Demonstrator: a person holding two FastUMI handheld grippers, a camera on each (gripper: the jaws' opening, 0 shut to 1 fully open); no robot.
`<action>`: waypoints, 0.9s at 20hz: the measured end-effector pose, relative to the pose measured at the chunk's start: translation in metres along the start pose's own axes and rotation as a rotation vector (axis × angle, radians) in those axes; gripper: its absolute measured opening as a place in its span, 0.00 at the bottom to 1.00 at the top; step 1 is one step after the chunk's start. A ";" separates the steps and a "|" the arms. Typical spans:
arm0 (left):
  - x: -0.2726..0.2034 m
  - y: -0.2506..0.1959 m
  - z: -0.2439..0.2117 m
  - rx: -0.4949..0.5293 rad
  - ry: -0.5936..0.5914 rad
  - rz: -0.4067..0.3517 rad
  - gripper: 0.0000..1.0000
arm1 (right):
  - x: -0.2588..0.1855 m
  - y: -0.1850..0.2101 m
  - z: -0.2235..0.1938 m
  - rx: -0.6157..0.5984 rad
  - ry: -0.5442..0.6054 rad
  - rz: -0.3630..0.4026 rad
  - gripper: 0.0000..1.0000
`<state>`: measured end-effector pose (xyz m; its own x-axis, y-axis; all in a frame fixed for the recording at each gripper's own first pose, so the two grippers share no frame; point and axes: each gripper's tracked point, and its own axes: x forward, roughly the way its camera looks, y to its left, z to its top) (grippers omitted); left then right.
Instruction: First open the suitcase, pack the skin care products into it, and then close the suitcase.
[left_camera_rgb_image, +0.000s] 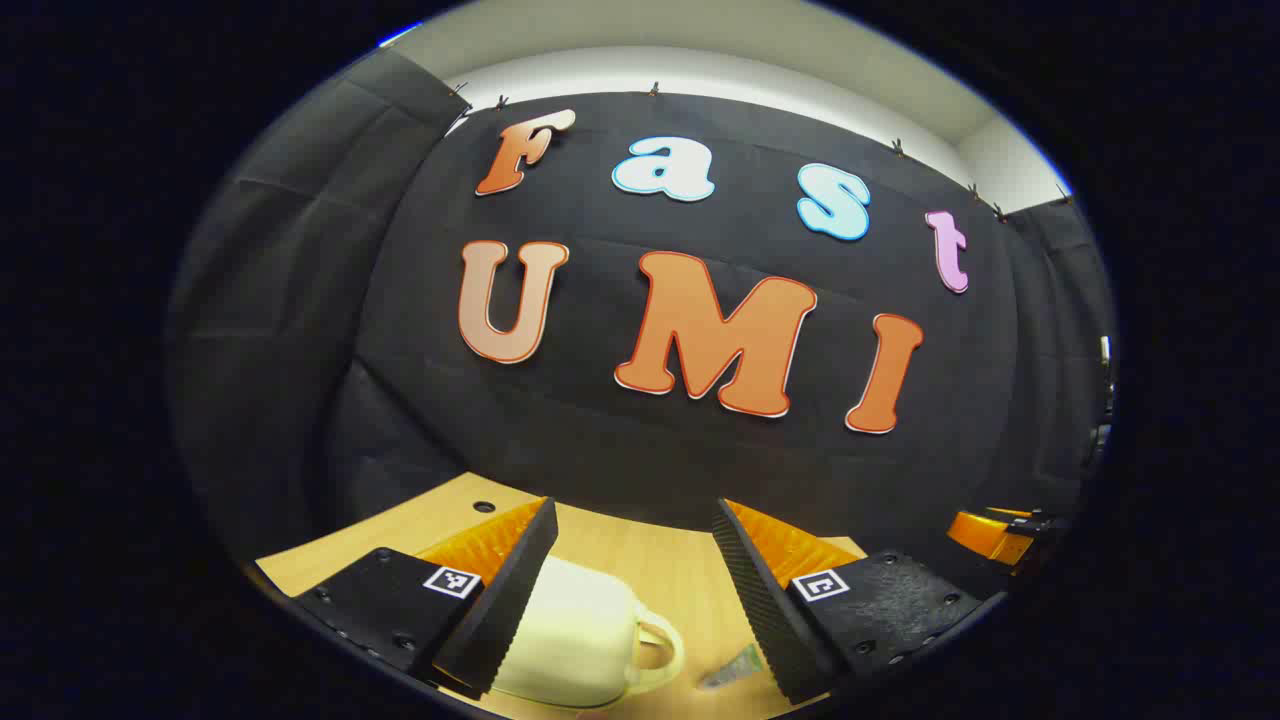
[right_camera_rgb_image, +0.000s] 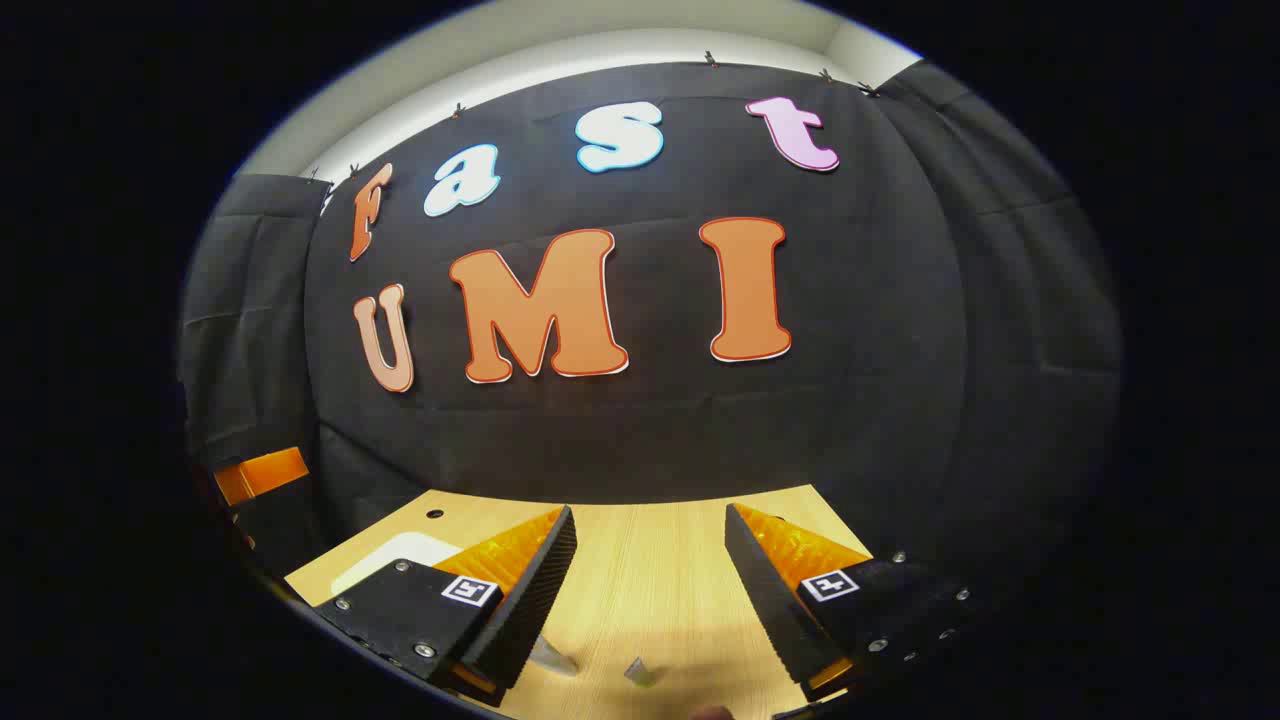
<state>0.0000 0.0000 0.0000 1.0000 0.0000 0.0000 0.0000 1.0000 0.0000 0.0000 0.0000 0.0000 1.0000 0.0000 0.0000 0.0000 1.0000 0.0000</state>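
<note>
**Both grippers raised and open, suitcase not yet opened**

Clearly, you had both tools held high above the wooden table (left_camera_rgb_image: 640, 560) at this moment, nothing between the fingers of either. Your left gripper (left_camera_rgb_image: 632, 590) stood wide, and the cream suitcase (left_camera_rgb_image: 580, 635) lay below it on the near part of the table, closed as far as the view showed, with its loop handle (left_camera_rgb_image: 660, 650) pointing right. A small greenish skin care item (left_camera_rgb_image: 735, 665) lay just right of that handle, low in the view and too small to name. Your right gripper (right_camera_rgb_image: 648, 600) was likewise wide and empty; in its view the pale suitcase corner (right_camera_rgb_image: 385, 560) sat to the far left, and two small pieces (right_camera_rgb_image: 640, 670) lay on the wood near the fingers.

The case looked hard-shelled and smooth, so it would probably slip under a pinch on its curved wall. The handle, or the lid's seam edge, seemed the safer hold, with the other gripper steadying the body. It was likely light and apt to slide.
</note>
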 end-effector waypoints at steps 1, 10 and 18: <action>0.005 0.002 -0.002 0.012 0.009 0.003 0.97 | -0.001 -0.001 -0.002 -0.005 0.000 -0.012 0.95; 0.019 -0.005 -0.021 0.027 0.060 -0.034 0.97 | -0.005 -0.001 -0.012 -0.024 0.042 -0.033 0.95; 0.013 -0.008 -0.028 0.089 0.055 -0.027 0.97 | -0.009 -0.005 -0.022 -0.028 0.072 -0.022 0.95</action>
<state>0.0132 -0.0078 -0.0277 0.9981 -0.0242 -0.0564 0.0291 0.9957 0.0882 -0.0086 -0.0050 -0.0222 0.9971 -0.0233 -0.0720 0.0213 0.9994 -0.0288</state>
